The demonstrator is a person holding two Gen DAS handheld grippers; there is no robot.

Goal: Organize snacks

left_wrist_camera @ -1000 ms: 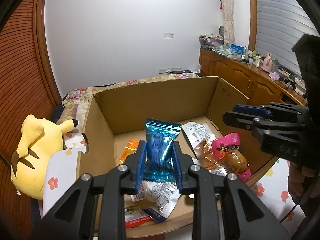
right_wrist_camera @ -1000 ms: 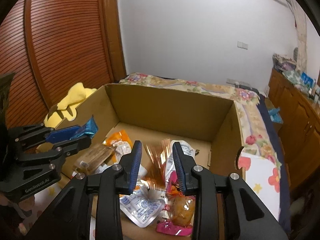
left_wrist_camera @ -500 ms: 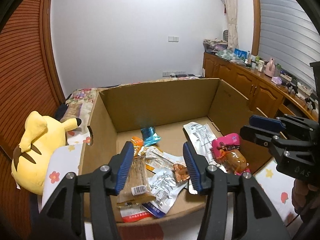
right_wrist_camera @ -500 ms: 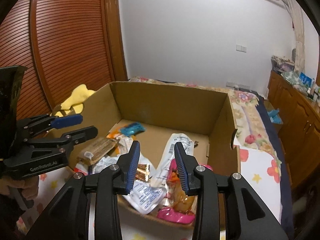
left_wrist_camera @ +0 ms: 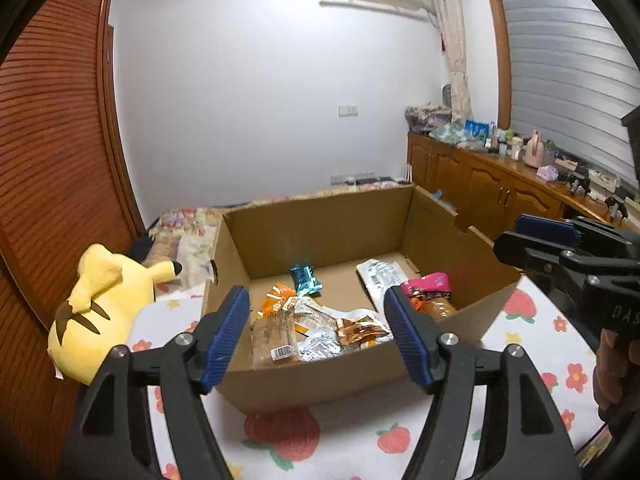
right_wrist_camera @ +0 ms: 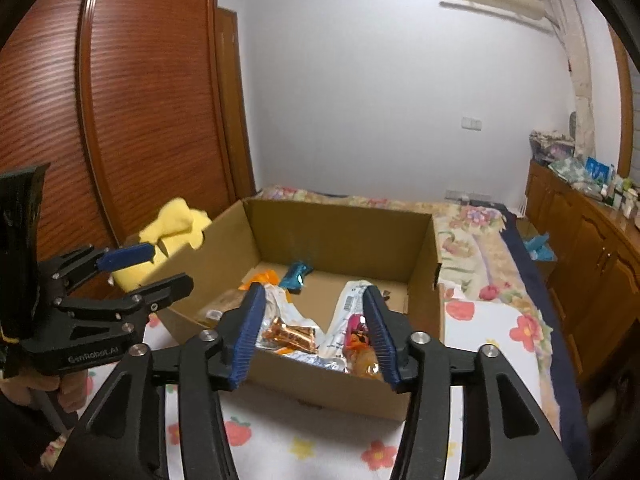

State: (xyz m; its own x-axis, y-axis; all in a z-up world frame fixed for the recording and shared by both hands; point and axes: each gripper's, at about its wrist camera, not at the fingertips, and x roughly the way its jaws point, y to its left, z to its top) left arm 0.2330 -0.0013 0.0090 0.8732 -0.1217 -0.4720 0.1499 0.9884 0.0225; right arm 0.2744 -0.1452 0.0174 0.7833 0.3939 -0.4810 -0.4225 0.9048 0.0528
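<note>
With both tools spread wide and holding nothing, this looks like a pause between picks: left gripper point(left_wrist_camera: 316, 334) and right gripper point(right_wrist_camera: 314, 336) hover just short of the box point(left_wrist_camera: 320, 376), w/ snacks point(left_wrist_camera: 320, 320) piled at its near side and a blue packet point(left_wrist_camera: 306, 279) toward 12 o'clock. Next move prob. needs another snack, but none shows outside the box. Labels too small to read; pile overlaps.

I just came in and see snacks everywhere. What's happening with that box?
A person holds tongs in each hand above a cardboard box on a flowery bedsheet. Both the left tongs and the right tongs are open and hold nothing. Snacks lie inside the box: a blue packet near the back, a pink packet, and others. A yellow plush toy lies beside the box.
</note>
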